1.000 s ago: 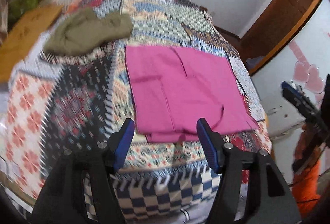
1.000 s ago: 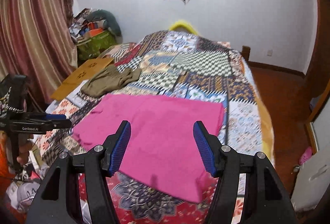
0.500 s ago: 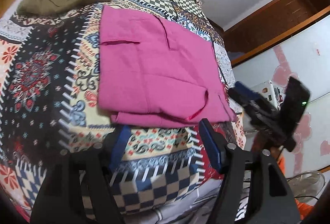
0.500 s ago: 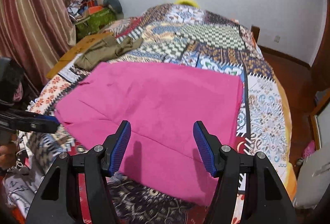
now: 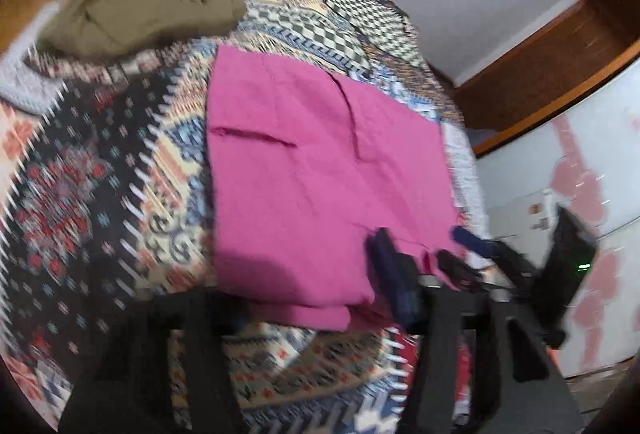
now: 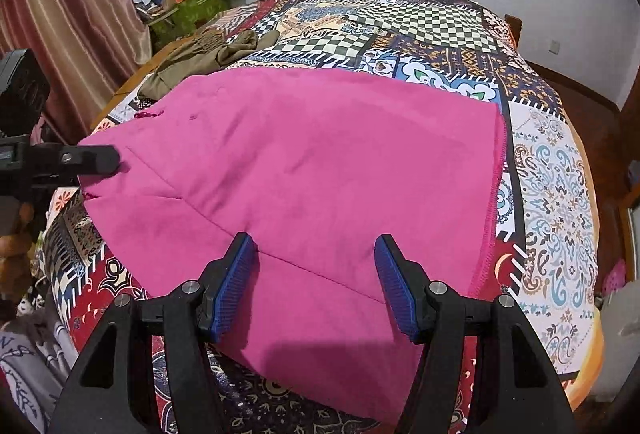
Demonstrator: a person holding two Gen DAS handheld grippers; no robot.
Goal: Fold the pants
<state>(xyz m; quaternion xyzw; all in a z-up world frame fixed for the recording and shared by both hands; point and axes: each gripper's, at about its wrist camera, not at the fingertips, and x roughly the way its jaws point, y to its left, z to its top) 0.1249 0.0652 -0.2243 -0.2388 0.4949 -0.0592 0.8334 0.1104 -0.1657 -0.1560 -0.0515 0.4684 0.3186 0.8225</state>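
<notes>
The pink pants (image 6: 304, 170), a matte woven fabric folded into a flat rectangle, lie on the bed's patchwork-print bedspread (image 6: 556, 194). The right tongs (image 6: 316, 282) stand apart directly over the near edge, pads clear of the cloth. The left tongs (image 5: 308, 298) have just been closing around the opposite corner; blur hides contact.

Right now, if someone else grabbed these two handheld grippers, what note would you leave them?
Left gripper: at the pink pants' left edge, jaws have just been closing with fabric between them; grip unclear.
Right gripper: open, over the near edge, holding nothing.
The pants lie flat, already folded, on the patterned bedspread; an olive garment lies beyond.
Left to do: probably grasp the edge and fold again.
</notes>
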